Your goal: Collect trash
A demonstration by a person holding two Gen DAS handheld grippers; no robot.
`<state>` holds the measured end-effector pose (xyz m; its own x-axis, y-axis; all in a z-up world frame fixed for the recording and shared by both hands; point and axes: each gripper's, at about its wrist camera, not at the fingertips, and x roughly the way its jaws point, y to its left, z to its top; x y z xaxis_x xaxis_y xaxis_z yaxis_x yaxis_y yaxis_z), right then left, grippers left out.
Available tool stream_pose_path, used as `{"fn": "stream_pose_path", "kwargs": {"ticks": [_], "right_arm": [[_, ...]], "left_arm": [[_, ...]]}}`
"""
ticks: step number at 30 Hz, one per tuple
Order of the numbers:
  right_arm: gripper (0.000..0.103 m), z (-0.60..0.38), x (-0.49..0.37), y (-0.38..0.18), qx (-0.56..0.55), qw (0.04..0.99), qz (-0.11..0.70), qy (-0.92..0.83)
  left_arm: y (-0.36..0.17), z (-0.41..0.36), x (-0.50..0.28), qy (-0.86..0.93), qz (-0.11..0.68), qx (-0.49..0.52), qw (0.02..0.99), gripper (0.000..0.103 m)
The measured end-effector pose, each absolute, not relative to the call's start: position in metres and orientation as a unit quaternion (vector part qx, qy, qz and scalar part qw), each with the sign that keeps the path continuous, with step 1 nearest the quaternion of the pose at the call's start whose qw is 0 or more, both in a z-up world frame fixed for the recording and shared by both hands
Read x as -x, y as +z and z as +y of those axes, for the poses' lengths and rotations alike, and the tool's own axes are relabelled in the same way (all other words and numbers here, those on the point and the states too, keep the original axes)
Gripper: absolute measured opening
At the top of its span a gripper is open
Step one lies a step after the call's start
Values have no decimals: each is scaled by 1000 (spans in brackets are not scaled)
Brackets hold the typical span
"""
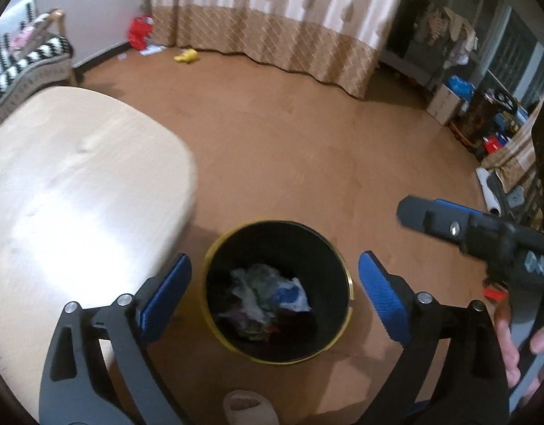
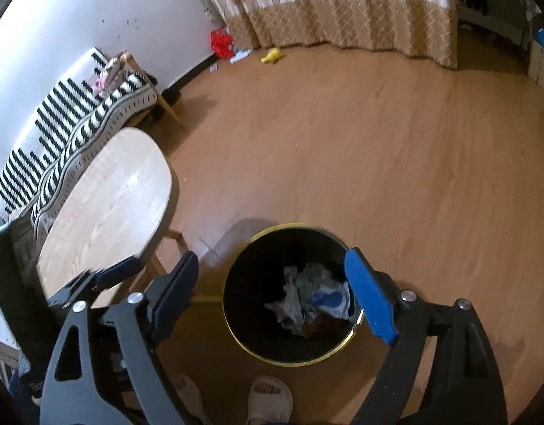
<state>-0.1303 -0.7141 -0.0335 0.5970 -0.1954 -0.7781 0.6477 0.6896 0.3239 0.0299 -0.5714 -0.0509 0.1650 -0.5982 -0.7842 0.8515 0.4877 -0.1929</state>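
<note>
A black round bin with a gold rim (image 1: pixel 348 276) stands on the wooden floor, right below both grippers; it also shows in the right wrist view (image 2: pixel 236 333). Crumpled trash (image 1: pixel 268 290), white, green and blue, lies inside it (image 2: pixel 310 295). My left gripper (image 1: pixel 275 294) is open and empty above the bin. My right gripper (image 2: pixel 272 297) is open and empty above the bin too; it shows from the side in the left wrist view (image 1: pixel 449 226). A small yellow piece (image 1: pixel 186 56) lies on the floor by the curtain (image 2: pixel 272 55).
A light wooden oval table (image 1: pixel 77 184) stands left of the bin (image 2: pixel 108 205). A black-and-white striped sofa (image 2: pixel 77 113) is behind it. A red bag (image 1: pixel 140 32) sits in the far corner. Boxes and clutter (image 1: pixel 484 124) line the right wall. My slippered feet (image 2: pixel 268 400) are at the bottom.
</note>
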Motion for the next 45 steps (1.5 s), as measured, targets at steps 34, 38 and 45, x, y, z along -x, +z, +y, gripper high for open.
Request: {"fn": "stream_pose_path", "kwargs": {"ticks": [34,38,45], "right_arm": [[94,-258,-136,15,0,912,403,72],[94,-247,-146,11,-1,910,408,74],[94,-248,-148,6,3,908,413,74]], "left_arm": [[6,-35,-130,11,393,-21,919,96],[2,-25,-132,8,400,-9,916,96],[2,-17,-135,10,397,-2,918,96]]}}
